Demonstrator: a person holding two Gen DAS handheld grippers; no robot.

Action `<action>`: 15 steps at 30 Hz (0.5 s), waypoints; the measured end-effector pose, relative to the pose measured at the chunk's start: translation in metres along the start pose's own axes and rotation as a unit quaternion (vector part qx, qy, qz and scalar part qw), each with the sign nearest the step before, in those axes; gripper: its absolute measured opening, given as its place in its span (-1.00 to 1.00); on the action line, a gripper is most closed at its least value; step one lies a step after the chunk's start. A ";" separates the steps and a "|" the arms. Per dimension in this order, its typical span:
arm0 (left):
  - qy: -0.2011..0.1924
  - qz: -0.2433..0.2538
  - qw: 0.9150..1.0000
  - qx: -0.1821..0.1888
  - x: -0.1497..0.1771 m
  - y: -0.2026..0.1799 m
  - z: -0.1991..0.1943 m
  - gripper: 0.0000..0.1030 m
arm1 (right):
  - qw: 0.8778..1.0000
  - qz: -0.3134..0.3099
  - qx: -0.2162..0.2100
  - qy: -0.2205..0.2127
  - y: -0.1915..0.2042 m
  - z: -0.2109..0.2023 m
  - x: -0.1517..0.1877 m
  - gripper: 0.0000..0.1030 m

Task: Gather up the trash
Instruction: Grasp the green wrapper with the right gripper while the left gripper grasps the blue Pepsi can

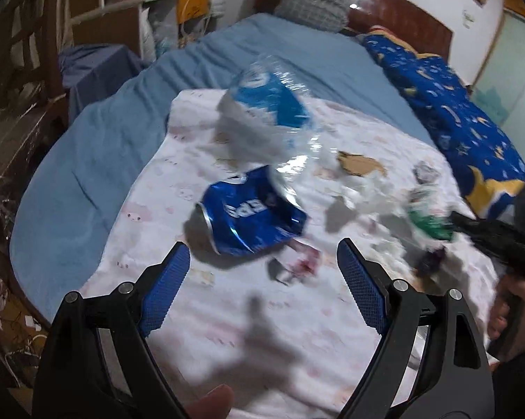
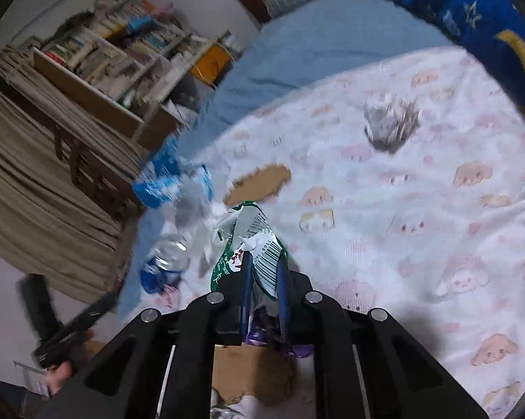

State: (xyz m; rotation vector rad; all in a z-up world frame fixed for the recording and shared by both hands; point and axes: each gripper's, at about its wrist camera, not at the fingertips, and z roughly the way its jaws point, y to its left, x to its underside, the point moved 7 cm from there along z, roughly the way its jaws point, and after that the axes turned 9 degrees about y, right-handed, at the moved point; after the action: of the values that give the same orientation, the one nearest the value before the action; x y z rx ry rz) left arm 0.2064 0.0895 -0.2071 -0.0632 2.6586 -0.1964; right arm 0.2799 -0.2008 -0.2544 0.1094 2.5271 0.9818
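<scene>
My left gripper (image 1: 264, 262) is open and empty, just short of a crushed blue can (image 1: 248, 213) on the white pig-print sheet (image 1: 262, 331). A crumpled clear plastic bottle with a blue label (image 1: 265, 118) lies behind the can. My right gripper (image 2: 264, 265) is shut on a green and white wrapper (image 2: 252, 241) with a barcode, held above the sheet (image 2: 384, 227); it shows at the right in the left wrist view (image 1: 430, 223). The bottle (image 2: 171, 181) is blurred at the left there.
A torn cardboard scrap (image 1: 360, 164) (image 2: 262, 181), a grey crumpled paper ball (image 2: 389, 124) and white tissue bits (image 1: 370, 188) lie on the sheet. A cardboard box (image 2: 252, 373) sits below my right gripper. A blue starry quilt (image 1: 447, 104) lies right; shelves (image 2: 115, 59) stand left.
</scene>
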 end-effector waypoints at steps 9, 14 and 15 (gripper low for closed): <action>0.056 -0.080 0.995 0.035 -0.020 0.025 0.055 0.66 | 0.999 -0.022 -0.002 -0.029 0.015 -0.049 0.000 -0.73; 0.078 -0.097 0.991 0.039 -0.015 0.029 0.069 -0.08 | 0.999 -0.029 -0.003 -0.033 0.019 -0.057 0.002 -0.73; 0.079 -0.100 0.991 0.040 -0.014 0.030 0.070 -0.14 | 0.999 -0.031 -0.004 -0.031 0.021 -0.054 0.002 -0.73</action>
State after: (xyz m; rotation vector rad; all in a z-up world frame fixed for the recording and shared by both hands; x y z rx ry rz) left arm 0.2507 0.1111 -0.2668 -0.3014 2.7963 -0.3875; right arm 0.2539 -0.2189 -0.2056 0.0577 2.4545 0.9498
